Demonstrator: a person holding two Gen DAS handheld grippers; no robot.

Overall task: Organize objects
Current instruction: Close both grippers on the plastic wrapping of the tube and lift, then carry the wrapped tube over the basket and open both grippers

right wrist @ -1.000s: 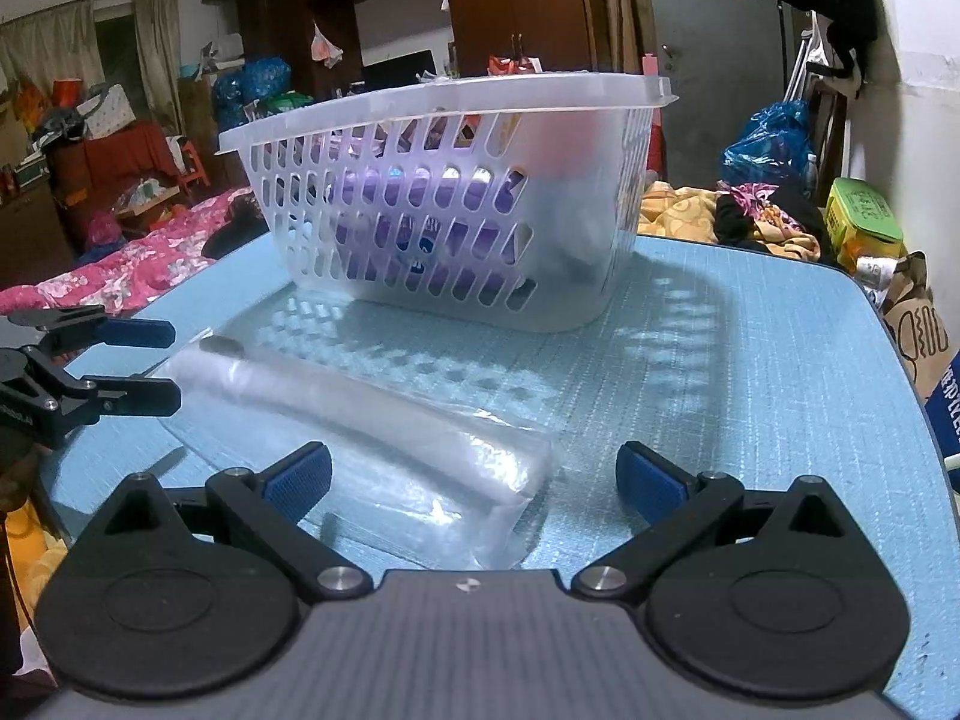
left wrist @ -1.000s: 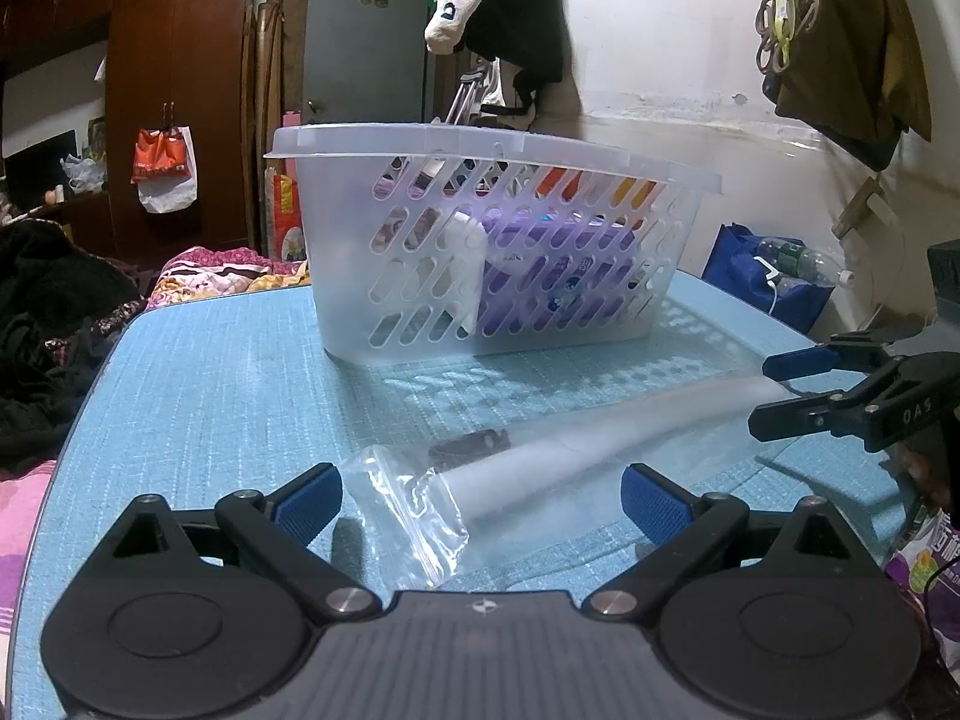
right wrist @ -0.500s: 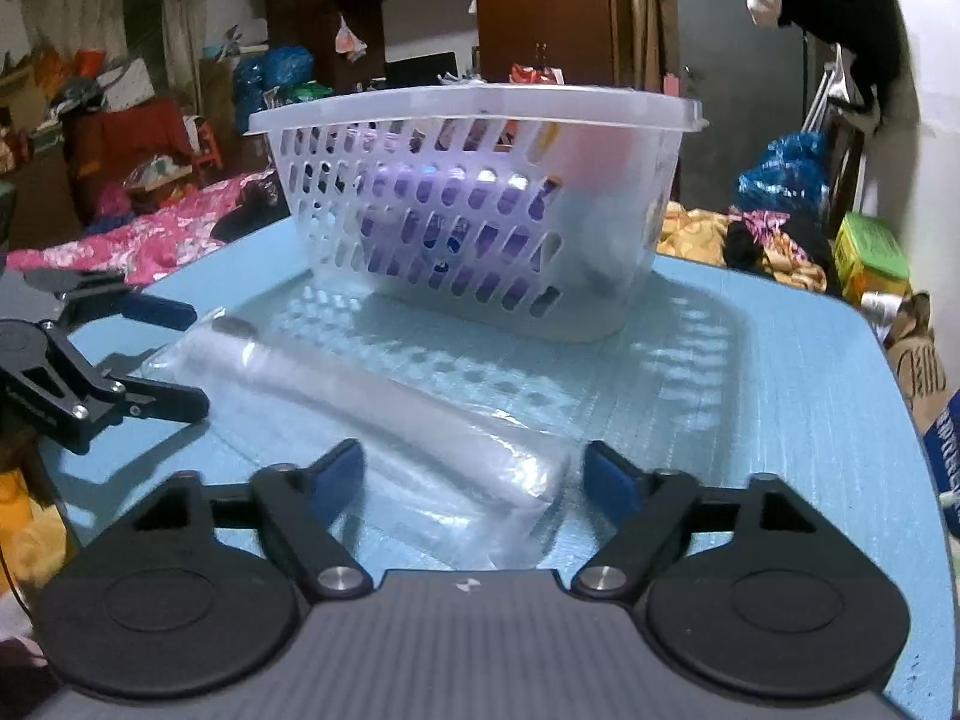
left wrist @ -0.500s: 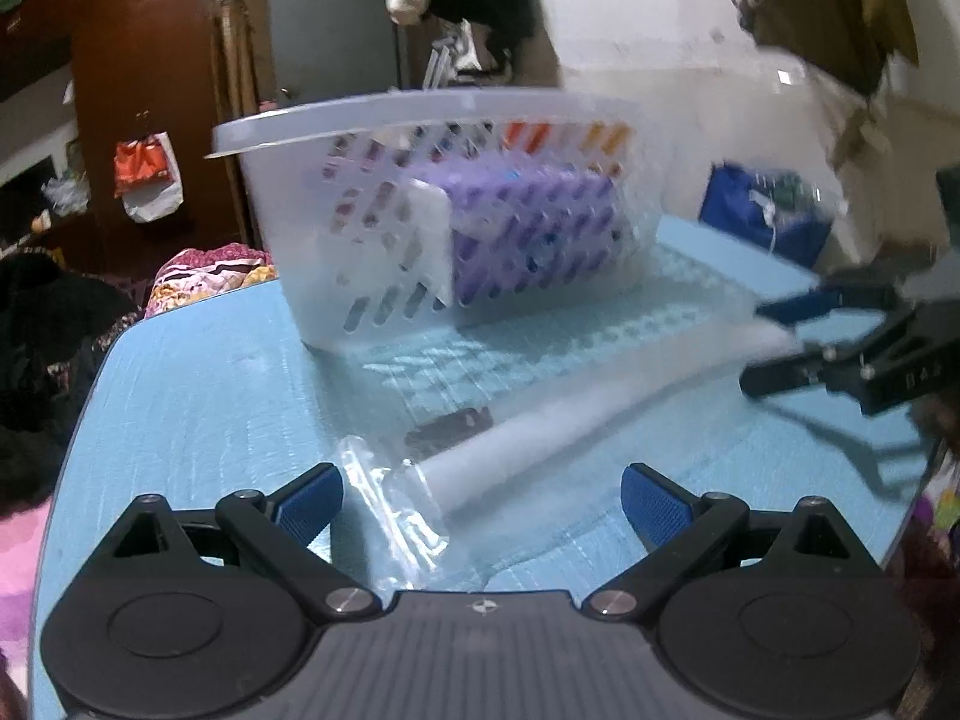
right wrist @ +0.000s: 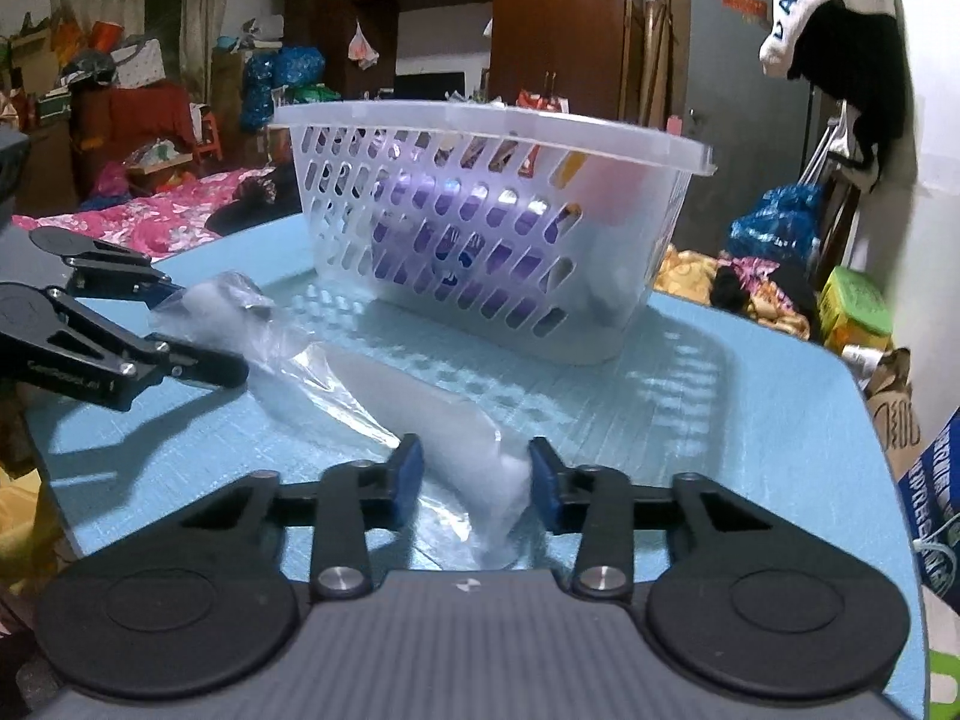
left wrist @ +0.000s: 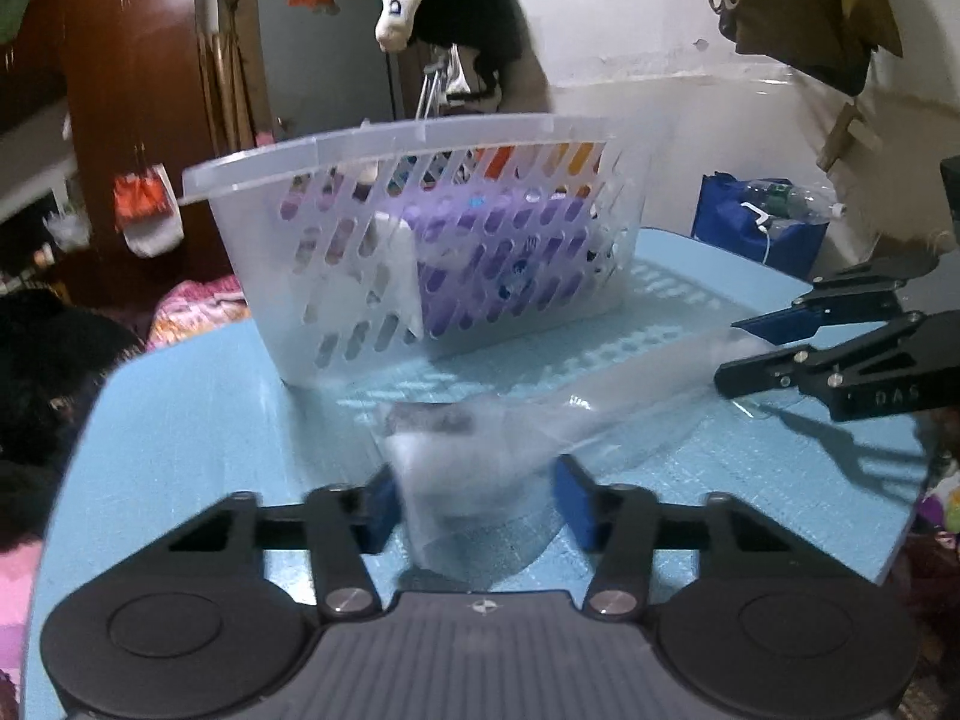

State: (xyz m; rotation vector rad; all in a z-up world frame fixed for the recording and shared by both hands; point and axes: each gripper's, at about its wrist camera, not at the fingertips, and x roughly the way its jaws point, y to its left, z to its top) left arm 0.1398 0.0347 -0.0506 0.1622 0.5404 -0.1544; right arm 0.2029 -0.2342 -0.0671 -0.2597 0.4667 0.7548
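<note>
A long white roll in a clear plastic bag is seen lying across the light-blue counter, in front of the translucent slotted basket; roll and basket are apart, the basket farther back on the counter. Purple packaging and other coloured items are visible through the basket's slots; they cannot be identified.

Left hand-held gripper: jaws are closing, with one end of the bagged roll between the blue pads. The left pad appears to touch the crumpled bag; a narrow gap seems to remain at the right pad, though blur prevents certainty. A firm pinch is not shown.

Right hand-held gripper: jaws are closing around the other end of the roll. Both blue pads are seen against the white roll and its wrapping, so this end appears pinched. The plastic is bunched beneath the jaws.

In the left wrist view the right hand-held gripper is seen at the far right edge, its fingers at the roll's far end. In the right wrist view the left hand-held gripper is seen at the left edge, its fingers beside the rumpled bag end.

Behind the counter, a bed with a pink floral cover and hanging clothing are noted
</note>
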